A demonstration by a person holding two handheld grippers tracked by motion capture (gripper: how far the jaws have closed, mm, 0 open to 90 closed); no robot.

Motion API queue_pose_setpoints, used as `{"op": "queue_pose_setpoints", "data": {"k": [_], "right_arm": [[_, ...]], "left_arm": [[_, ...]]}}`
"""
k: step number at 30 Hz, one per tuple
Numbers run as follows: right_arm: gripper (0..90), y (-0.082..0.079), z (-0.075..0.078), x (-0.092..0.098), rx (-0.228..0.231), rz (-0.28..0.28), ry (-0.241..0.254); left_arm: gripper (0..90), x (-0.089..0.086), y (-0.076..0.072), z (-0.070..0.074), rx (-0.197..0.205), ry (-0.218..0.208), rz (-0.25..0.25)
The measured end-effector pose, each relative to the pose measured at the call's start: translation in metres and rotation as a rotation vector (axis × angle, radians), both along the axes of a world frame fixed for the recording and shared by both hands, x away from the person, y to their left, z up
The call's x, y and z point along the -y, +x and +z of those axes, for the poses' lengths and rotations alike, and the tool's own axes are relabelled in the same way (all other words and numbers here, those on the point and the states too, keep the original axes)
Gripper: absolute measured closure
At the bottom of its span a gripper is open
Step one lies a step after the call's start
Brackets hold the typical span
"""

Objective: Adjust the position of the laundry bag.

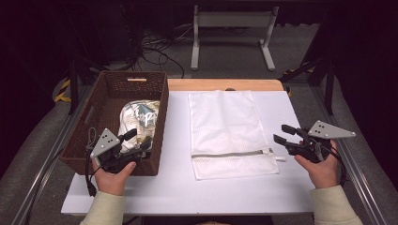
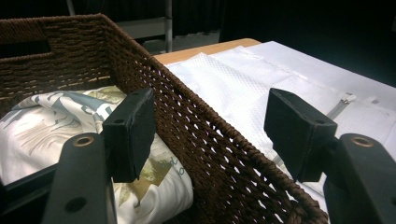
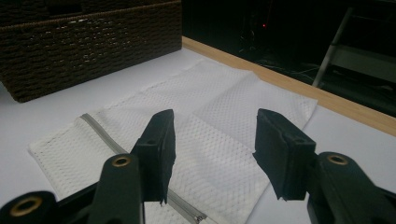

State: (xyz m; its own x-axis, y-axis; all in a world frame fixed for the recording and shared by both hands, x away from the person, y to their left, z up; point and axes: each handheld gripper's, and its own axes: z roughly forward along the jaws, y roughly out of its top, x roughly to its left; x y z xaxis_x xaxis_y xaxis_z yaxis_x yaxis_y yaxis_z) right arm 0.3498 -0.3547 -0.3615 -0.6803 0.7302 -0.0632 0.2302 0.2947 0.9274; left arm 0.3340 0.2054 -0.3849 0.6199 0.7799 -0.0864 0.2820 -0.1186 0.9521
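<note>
Left hand-held gripper, jaws apart, straddles basket wall at bench's left edge; right hand-held gripper, jaws apart and empty, beside mesh bag.

White table with wicker basket and mesh bag.

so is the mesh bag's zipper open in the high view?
No: the zipper runs shut as one unbroken line across the near end of the flat white mesh bag.
</note>
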Motion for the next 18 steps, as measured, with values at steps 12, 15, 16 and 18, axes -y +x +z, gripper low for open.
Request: {"op": "queue_pose_setpoints", "data": {"k": [12, 15, 16, 18], "right_arm": [[52.0, -0.002, 0.0, 0.002, -0.039, -0.012, -0.028], [53.1, -0.004, 0.0, 0.003, -0.053, -0.02, -0.043], [53.4, -0.005, 0.0, 0.003, -0.054, -0.02, -0.046], [53.3, -0.006, 0.001, 0.003, -0.058, -0.021, -0.049]], "left_arm": [[34.7, 0.023, -0.003, 0.012, 0.009, 0.076, -0.065], [34.6, 0.034, -0.002, 0.017, -0.012, 0.098, -0.111], [34.9, 0.037, -0.003, 0.019, -0.012, 0.107, -0.121], [35.8, 0.043, -0.003, 0.021, -0.021, 0.116, -0.152]]}}
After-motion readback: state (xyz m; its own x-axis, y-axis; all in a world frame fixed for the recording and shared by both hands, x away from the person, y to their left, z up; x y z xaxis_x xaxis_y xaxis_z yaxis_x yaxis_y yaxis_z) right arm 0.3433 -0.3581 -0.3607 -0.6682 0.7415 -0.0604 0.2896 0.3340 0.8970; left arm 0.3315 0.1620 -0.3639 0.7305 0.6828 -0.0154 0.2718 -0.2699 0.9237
